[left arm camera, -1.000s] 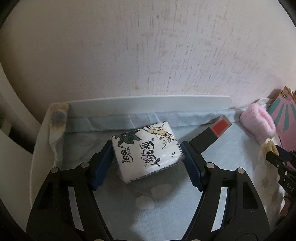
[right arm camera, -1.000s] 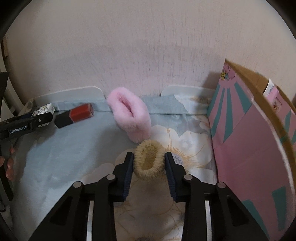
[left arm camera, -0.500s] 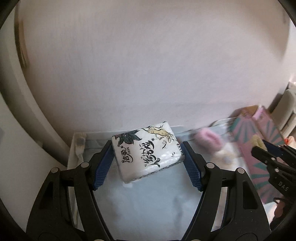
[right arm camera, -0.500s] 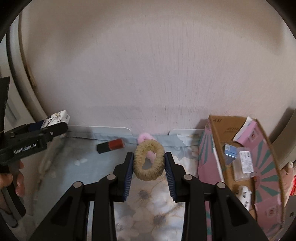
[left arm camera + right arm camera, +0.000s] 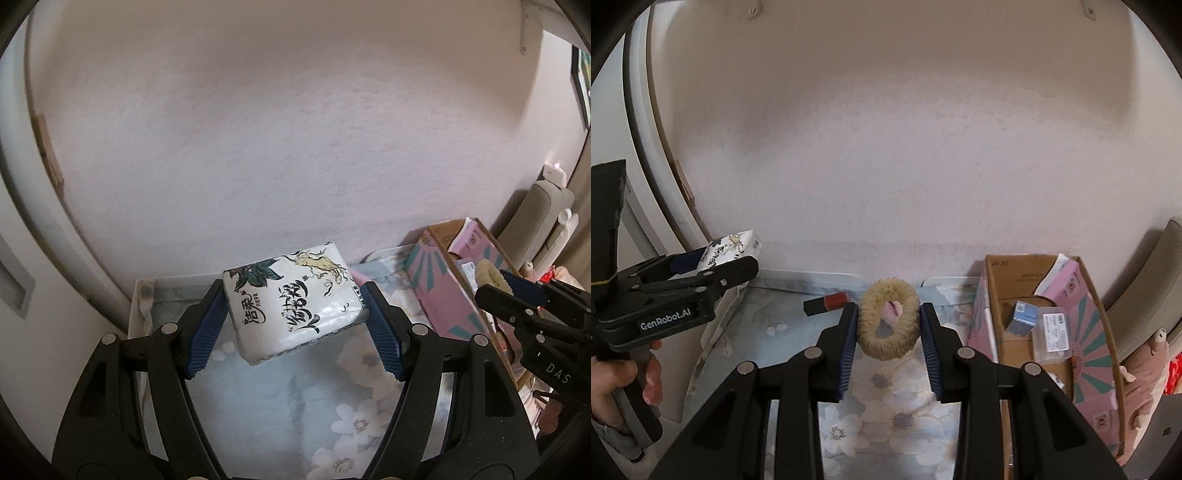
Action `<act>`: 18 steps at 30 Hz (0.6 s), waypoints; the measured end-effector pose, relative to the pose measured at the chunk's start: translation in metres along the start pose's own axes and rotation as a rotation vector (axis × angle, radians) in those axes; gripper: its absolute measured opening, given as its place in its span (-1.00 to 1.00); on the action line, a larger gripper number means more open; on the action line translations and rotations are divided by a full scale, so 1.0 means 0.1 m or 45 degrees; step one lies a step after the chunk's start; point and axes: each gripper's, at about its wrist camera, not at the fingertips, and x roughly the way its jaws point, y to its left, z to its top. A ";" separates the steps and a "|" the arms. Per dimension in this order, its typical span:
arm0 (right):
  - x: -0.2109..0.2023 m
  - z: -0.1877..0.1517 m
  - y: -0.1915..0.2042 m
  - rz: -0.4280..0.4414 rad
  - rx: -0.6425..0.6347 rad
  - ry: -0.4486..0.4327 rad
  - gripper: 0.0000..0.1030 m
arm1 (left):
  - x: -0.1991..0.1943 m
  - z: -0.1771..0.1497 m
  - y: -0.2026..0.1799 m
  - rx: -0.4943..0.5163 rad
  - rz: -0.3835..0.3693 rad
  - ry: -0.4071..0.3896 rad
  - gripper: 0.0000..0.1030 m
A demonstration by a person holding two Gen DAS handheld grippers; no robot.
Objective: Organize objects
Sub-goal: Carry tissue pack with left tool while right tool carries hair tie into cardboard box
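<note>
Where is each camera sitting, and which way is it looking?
Left wrist view: sits on the left gripper, looking forward and down at the tissue pack it grips; the right gripper shows at the right edge.
Right wrist view: sits on the right gripper, looking at the hair tie it grips; the left gripper and a hand show at left.
Both show the flowered cloth, pink box and wall.

Left hand-held gripper (image 5: 295, 325) clamped; right hand-held gripper (image 5: 888, 325) clamped.
</note>
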 end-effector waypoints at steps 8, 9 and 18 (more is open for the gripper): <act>-0.24 0.05 -0.49 -0.088 0.074 -0.019 -0.40 | -0.12 0.30 -0.40 0.088 -0.098 -0.042 0.35; -0.26 0.04 -0.57 -0.097 0.088 -0.011 -0.40 | -0.07 0.32 -0.49 0.105 -0.112 -0.046 0.35; -0.34 -0.10 -1.19 -0.237 0.173 0.075 -0.40 | 0.27 0.59 -1.44 0.272 -0.311 -0.024 0.35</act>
